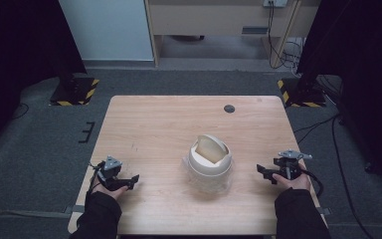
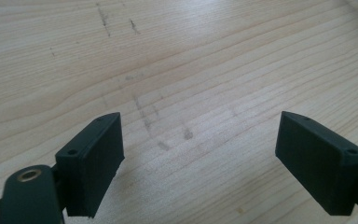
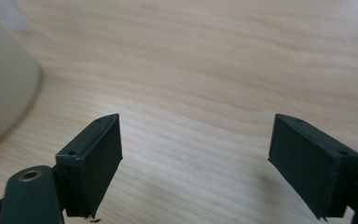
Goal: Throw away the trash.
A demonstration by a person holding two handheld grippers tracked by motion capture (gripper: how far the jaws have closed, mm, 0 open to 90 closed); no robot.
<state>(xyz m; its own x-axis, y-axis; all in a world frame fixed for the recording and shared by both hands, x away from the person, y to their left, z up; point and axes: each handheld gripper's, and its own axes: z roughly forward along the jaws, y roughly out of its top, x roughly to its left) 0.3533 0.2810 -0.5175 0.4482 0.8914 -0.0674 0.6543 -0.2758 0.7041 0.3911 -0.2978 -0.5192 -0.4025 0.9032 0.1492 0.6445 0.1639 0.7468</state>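
One thing: cream bin [image 1: 209, 167], swing lid tilted, mid-table, between my grippers.
Handling: looks like light, stiff, smooth plastic, in my judgement; clear film around the base may slip.
Hold: I'd clamp the rim, not the lid.
Left gripper [image 1: 129, 181]: wide open, empty, over bare table [image 1: 154, 124].
Right gripper [image 1: 263, 172]: wide open, empty, near bin.

L tongs [image 2: 200, 163] w/ both black jaws spread wide apart, nothing btwn them. They hang just above the light wood worktop [image 2: 191, 56]. Faint dark scuffs [image 2: 147, 119] mark the grain ahead, a few more scratches [image 2: 105, 18] further up.
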